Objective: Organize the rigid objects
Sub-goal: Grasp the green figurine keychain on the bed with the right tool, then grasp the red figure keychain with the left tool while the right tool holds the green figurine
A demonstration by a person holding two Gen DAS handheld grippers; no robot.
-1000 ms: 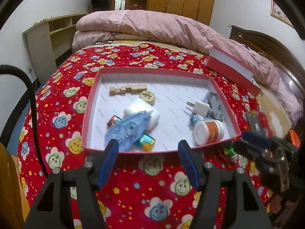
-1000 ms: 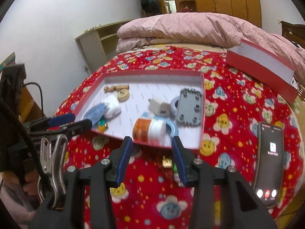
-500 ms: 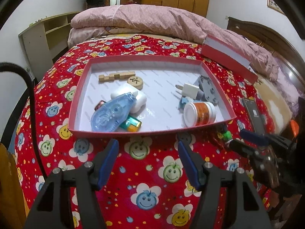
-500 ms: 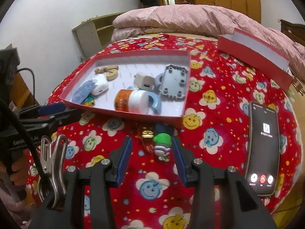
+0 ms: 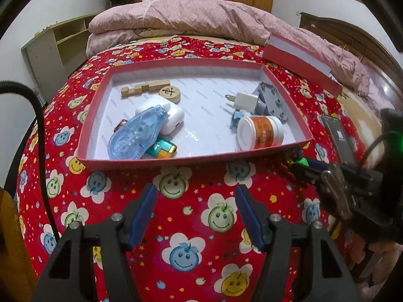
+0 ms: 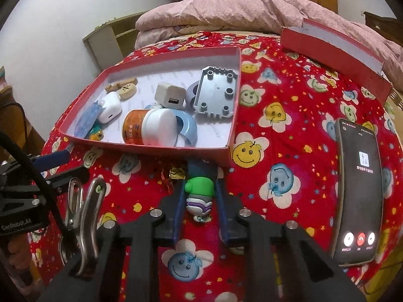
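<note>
A red tray (image 5: 176,162) with a white floor lies on the flowered bedspread. It holds a blue correction-tape dispenser (image 5: 136,133), a white case (image 5: 171,118), a lighter (image 5: 162,149), wooden pieces (image 5: 143,89), a white charger (image 5: 245,100), a grey plate (image 5: 272,100) and a white-and-orange jar (image 5: 260,132). Just outside the tray's near right corner lies a small green toy figure (image 6: 199,187). My right gripper (image 6: 200,176) is closing, its blue pads against the toy's sides. My left gripper (image 5: 196,191) hangs open over bare bedspread in front of the tray.
A phone (image 6: 357,188) with a lit call screen lies to the right of the toy. A small gold charm on red beads (image 6: 177,172) sits beside the toy. A red box lid (image 6: 332,55) leans at the back right against a pink duvet (image 5: 201,17).
My right gripper has sunk onto the green toy and its jaws have narrowed around it. My left gripper has drawn back from the tray, still open.
</note>
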